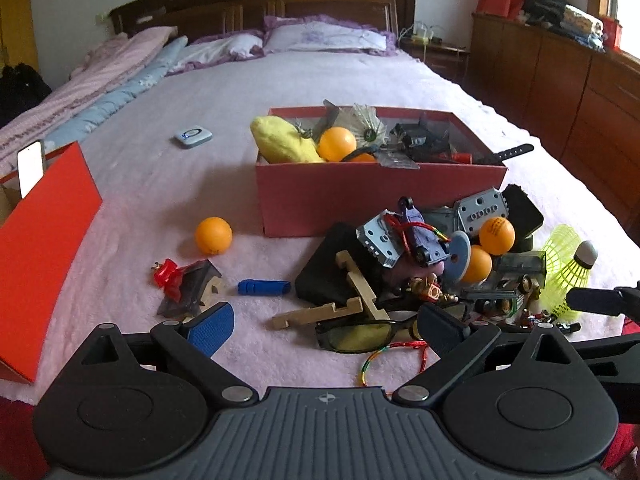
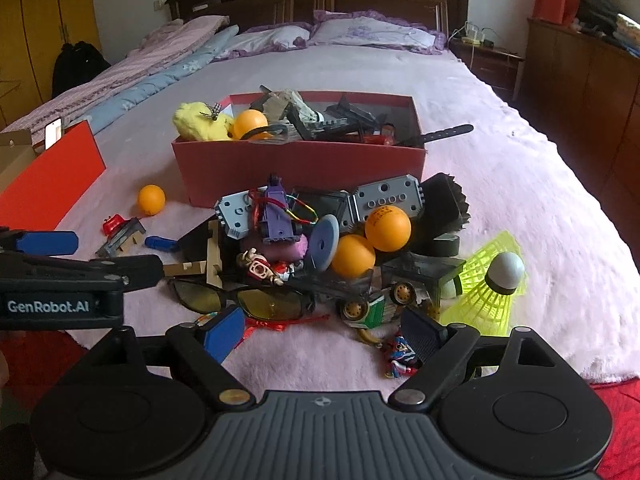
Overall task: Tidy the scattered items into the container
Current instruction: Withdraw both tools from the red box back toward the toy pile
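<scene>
Bed (image 1: 280,92) under pale pink cover. Red box (image 2: 300,168) mid-bed, already heaped with bits. Scattered pile (image 2: 320,240) lies just in front of it — loose orange ball (image 1: 213,235) off to its left. My left gripper (image 1: 326,330) and right gripper (image 2: 324,334): fingers spread wide, nothing between them.

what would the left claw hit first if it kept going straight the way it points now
Most likely the black glasses with yellow lenses, lying just ahead between the open left claw fingers, at the near edge of the toy pile. Depth is hard to judge.
</scene>
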Motion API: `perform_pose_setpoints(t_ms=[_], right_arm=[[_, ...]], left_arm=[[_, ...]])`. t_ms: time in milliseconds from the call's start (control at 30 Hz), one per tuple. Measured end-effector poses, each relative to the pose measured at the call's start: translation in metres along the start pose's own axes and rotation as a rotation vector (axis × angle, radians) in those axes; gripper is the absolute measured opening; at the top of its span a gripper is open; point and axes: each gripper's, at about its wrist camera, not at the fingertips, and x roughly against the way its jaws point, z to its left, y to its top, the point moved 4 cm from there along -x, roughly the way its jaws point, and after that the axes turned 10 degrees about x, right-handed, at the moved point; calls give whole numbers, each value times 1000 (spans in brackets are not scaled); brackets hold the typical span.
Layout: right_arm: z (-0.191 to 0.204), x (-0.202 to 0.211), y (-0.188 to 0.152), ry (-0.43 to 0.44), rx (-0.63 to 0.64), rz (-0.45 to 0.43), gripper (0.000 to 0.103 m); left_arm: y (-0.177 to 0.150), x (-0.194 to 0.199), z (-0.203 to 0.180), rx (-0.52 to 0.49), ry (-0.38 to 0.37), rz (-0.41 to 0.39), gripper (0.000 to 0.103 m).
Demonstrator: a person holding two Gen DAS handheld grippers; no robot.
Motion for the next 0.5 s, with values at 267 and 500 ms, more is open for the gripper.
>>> perform_pose_setpoints(t_ms=[267, 500], right_arm=[[-1, -1, -3, -3, -2, 6, 89], [-7, -4, -14, -15, -17, 13, 89]], left_arm=[[-3, -3, -1, 7, 11, 6, 102], [-14, -11, -1, -14, 17, 33, 102]])
